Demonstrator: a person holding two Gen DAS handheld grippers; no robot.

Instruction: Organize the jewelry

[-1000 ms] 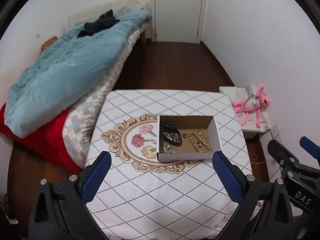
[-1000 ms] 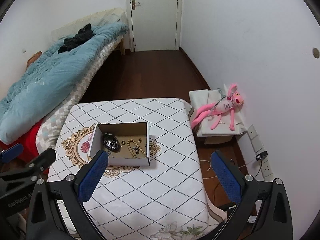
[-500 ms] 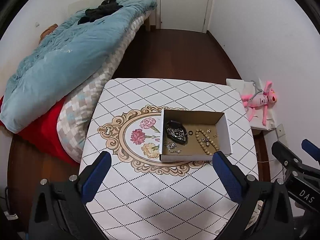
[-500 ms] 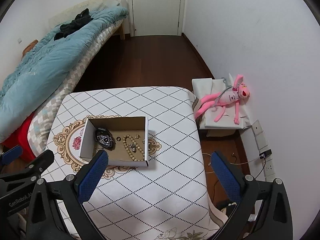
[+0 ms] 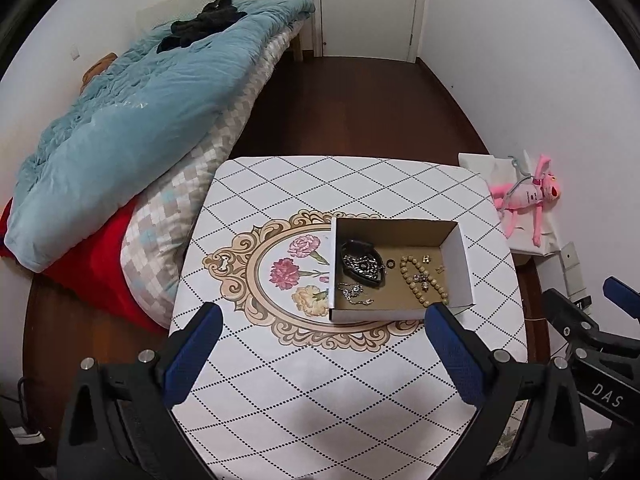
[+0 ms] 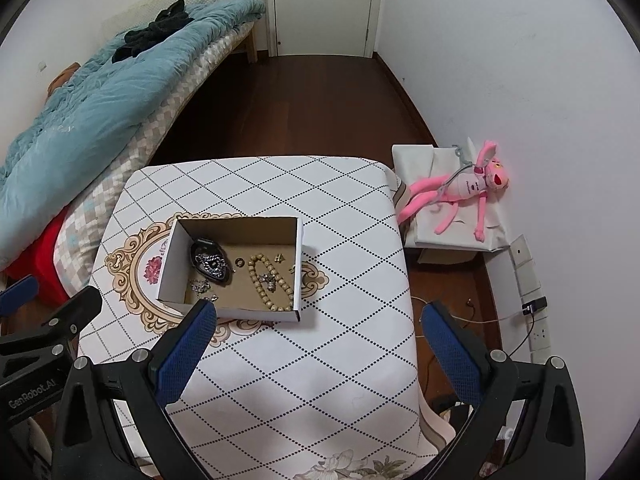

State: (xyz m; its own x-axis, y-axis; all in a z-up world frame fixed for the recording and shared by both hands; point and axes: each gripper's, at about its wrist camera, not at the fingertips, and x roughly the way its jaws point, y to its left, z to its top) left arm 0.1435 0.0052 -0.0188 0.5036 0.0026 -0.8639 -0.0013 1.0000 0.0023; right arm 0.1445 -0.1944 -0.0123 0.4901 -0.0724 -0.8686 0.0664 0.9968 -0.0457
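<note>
A square cardboard box [image 5: 394, 312] of round wooden beads [image 5: 420, 280] sits on the quilted table [image 5: 320, 380], both hand-held grippers [image 5: 324, 344] [image 6: 316, 340] hovering above, wide open, empty.

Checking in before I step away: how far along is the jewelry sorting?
Barely begun. The bead strand, ring and dark dish of chains lie mixed in the box. Left gripper and right gripper hover open and empty; all sorting remains.
</note>
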